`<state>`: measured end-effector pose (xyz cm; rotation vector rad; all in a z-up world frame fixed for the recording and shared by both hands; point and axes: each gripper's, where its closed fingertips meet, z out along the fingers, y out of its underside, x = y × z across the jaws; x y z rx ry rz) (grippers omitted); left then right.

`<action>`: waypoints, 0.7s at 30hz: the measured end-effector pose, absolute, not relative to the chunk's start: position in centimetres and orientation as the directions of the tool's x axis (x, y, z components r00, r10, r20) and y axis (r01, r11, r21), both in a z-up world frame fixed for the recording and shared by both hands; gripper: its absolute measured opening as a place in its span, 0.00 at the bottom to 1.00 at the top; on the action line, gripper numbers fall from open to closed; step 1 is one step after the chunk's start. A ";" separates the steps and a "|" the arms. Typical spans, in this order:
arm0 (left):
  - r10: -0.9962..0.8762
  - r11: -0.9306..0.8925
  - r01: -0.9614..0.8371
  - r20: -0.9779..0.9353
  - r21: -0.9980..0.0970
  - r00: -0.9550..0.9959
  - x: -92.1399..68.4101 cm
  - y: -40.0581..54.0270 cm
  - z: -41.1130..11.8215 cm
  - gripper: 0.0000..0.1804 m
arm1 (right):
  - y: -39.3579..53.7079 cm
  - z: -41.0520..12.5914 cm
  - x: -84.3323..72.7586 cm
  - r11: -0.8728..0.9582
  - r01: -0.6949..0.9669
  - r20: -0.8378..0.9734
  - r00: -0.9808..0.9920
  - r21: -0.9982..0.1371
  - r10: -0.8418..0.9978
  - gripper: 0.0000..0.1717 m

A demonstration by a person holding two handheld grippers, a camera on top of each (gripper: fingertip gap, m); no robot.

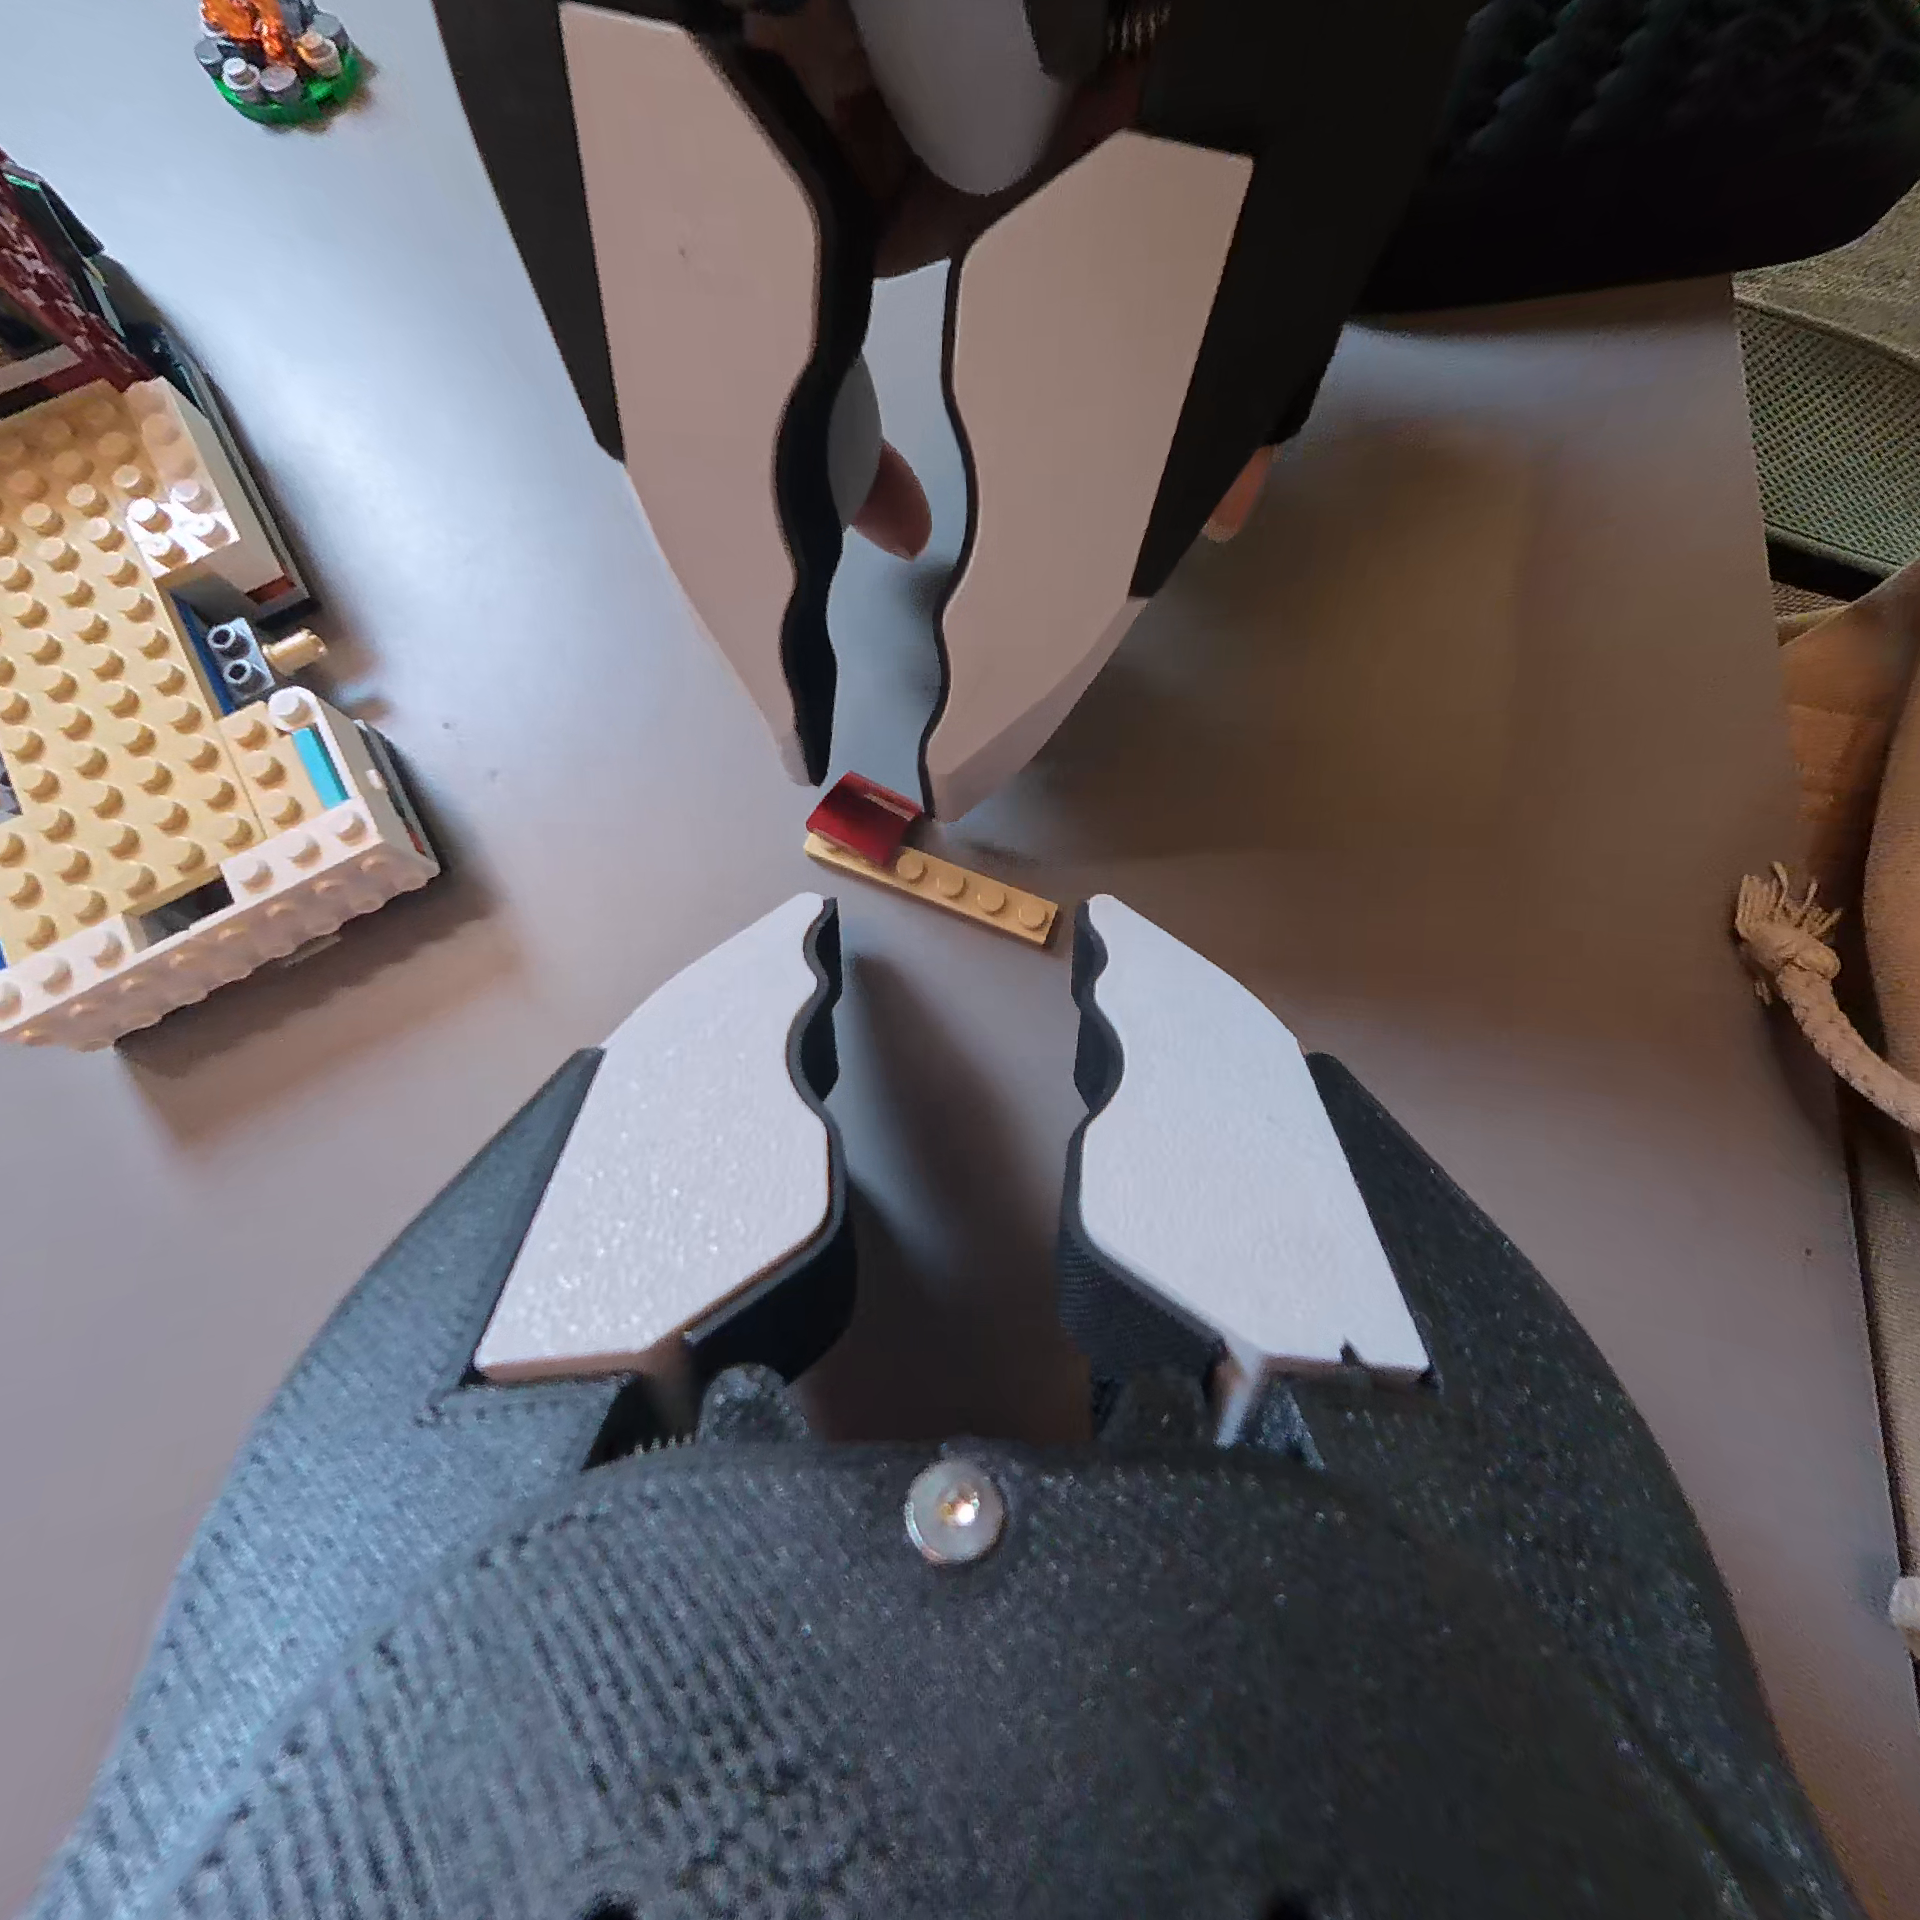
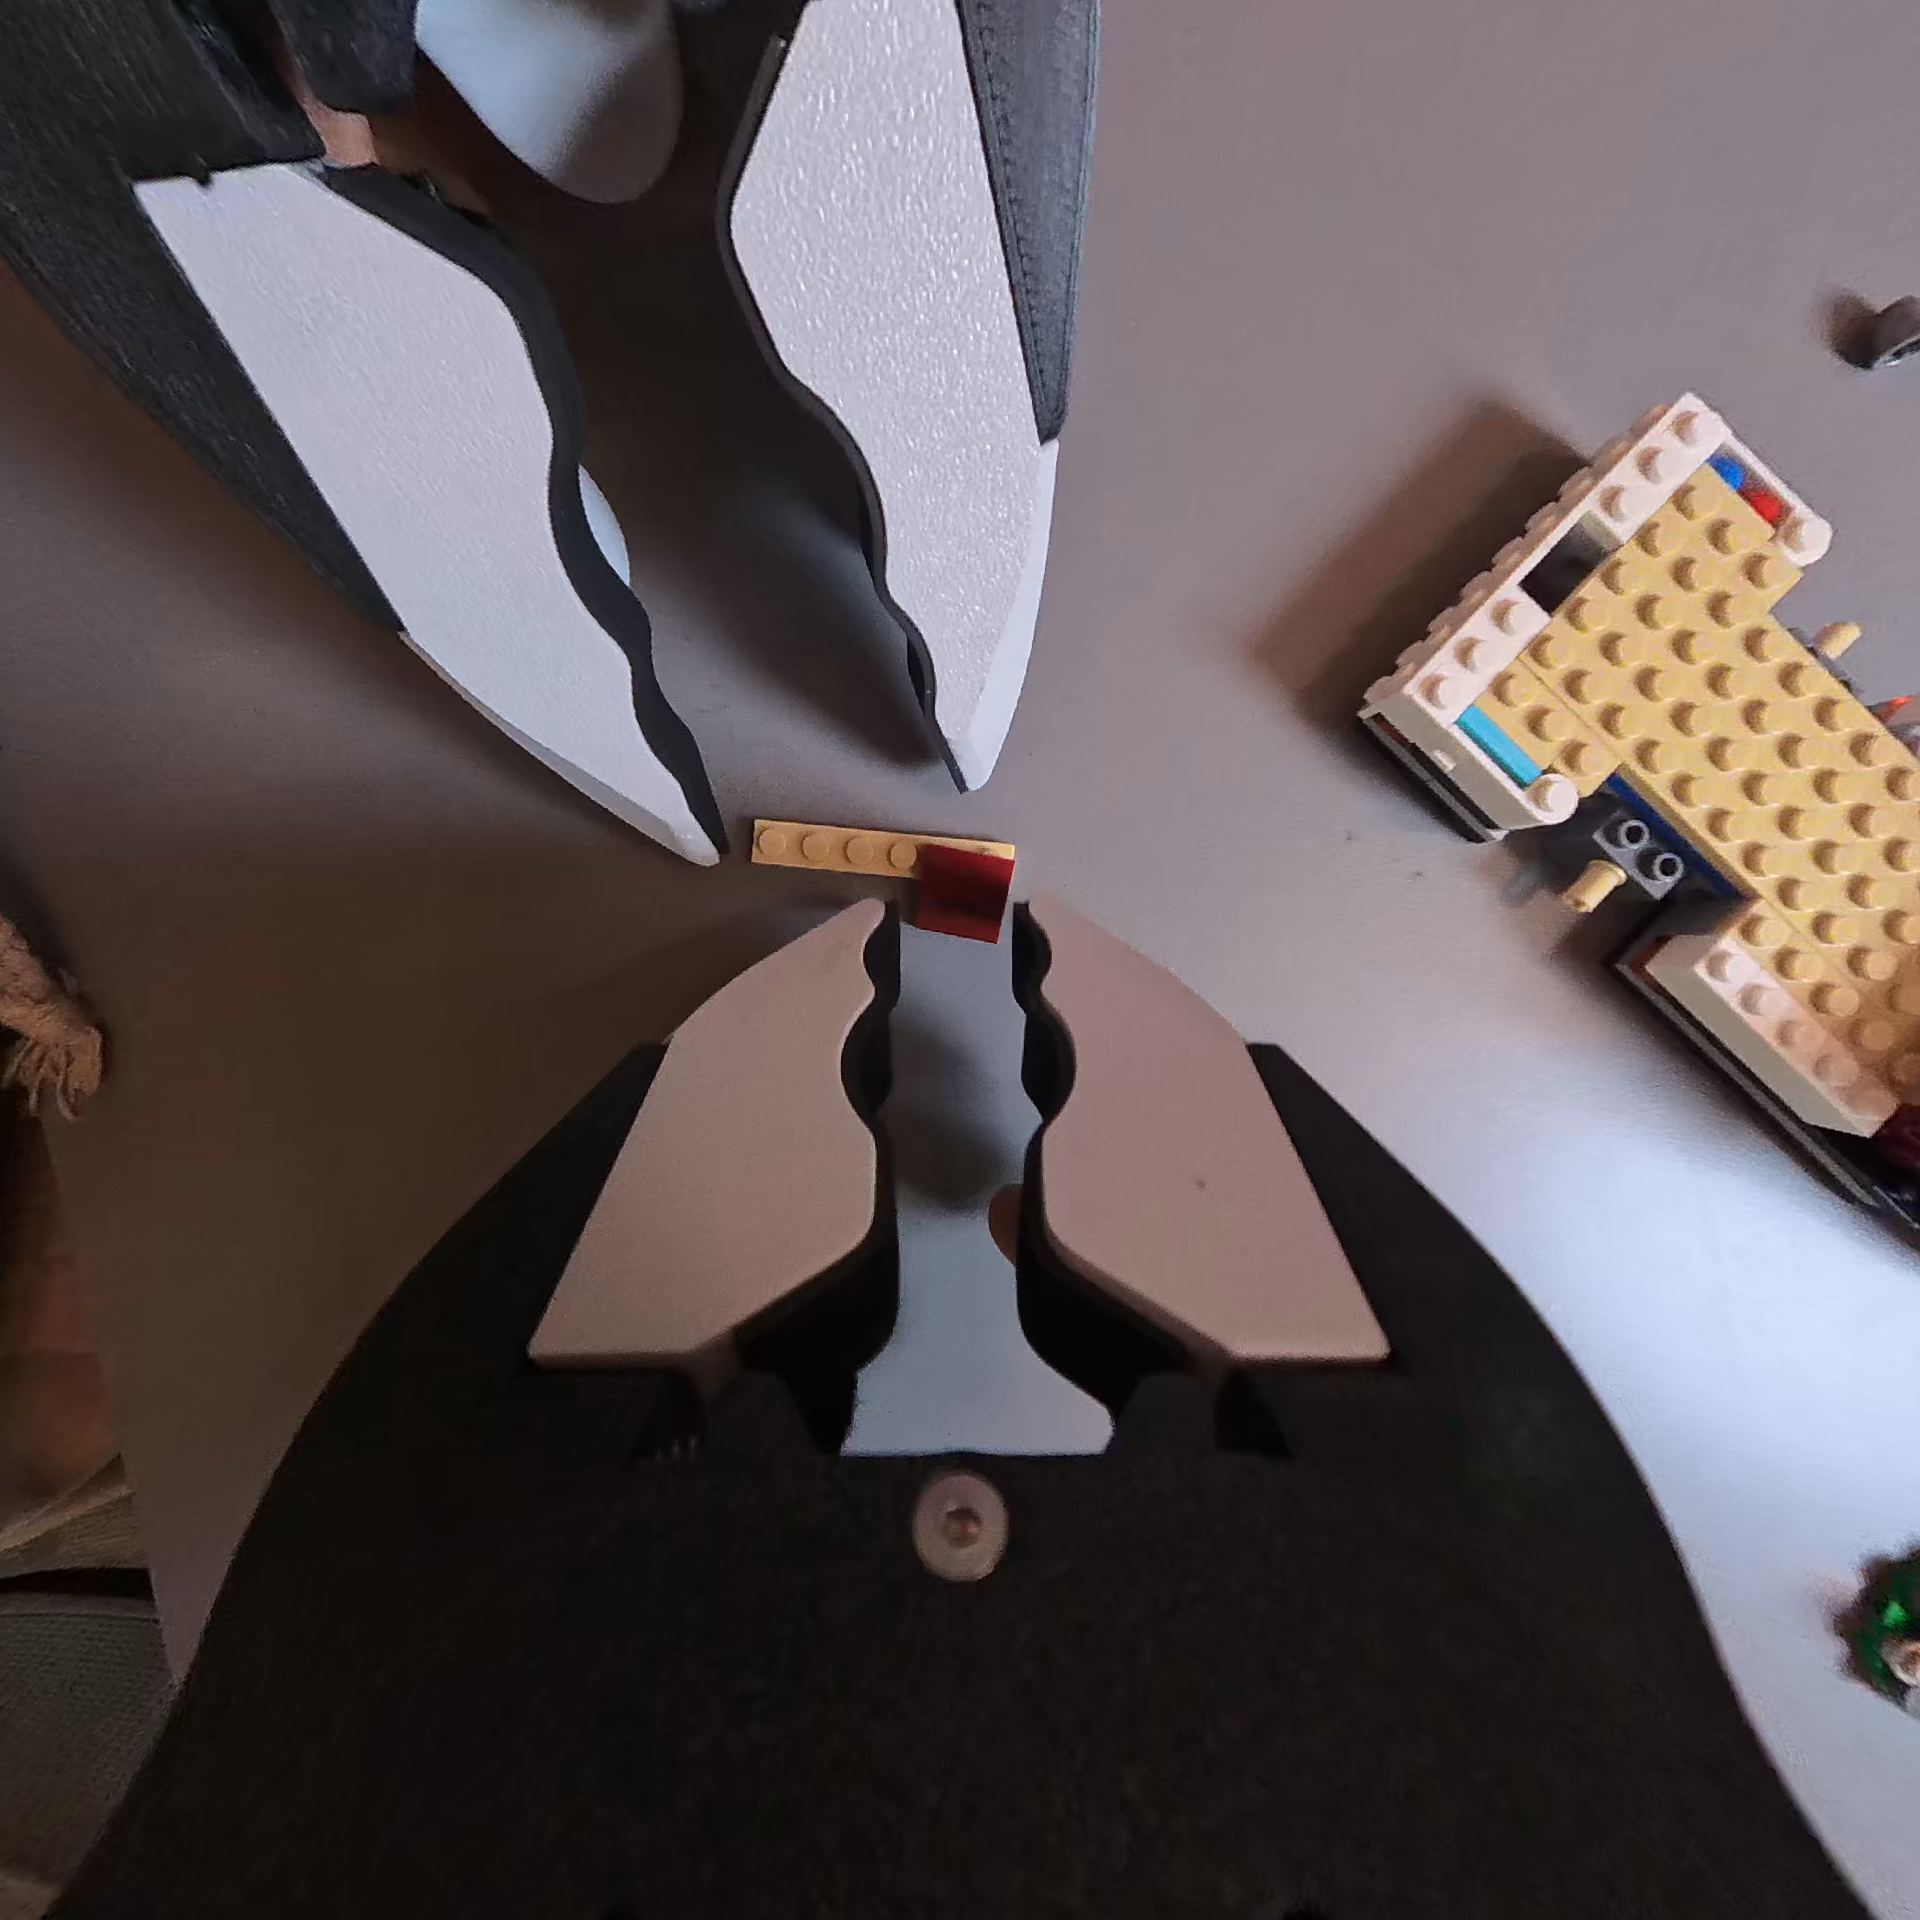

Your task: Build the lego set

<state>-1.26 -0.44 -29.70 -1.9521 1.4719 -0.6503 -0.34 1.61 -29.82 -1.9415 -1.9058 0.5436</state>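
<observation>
A thin tan studded plate (image 1: 977, 899) lies flat on the grey table (image 1: 1403, 831). A dark red curved piece (image 1: 860, 823) sits on one end of the plate and overhangs its edge. My left gripper (image 1: 956, 912) is open and empty, its tips on either side of the plate's near edge without touching it. My right gripper (image 2: 951, 914) is open, with the red piece (image 2: 961, 896) right at its tips and a small gap on each side. The right wrist view also shows the plate (image 2: 831, 844) and the left gripper (image 2: 836, 816). The right gripper (image 1: 878, 788) faces me in the left wrist view.
A tan and white brick building (image 1: 114, 727) stands to the left, and shows in the right wrist view (image 2: 1683, 707). A small campfire model (image 1: 278, 52) sits at the far left. A cloth bag with a rope (image 1: 1839, 831) lies at the table's right edge. A small dark piece (image 2: 1886, 332) lies apart. The small dark piece (image 2: 1886, 332) is about equally far from each gripper, around 15 cm.
</observation>
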 end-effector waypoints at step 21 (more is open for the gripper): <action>-0.966 -0.189 -0.674 0.011 -0.714 0.260 -1.3 -0.5 -29.7 0.23 | 2.0 -29.6 -1.0 0.009 0.853 0.013 -0.002 -0.522 1.000 0.08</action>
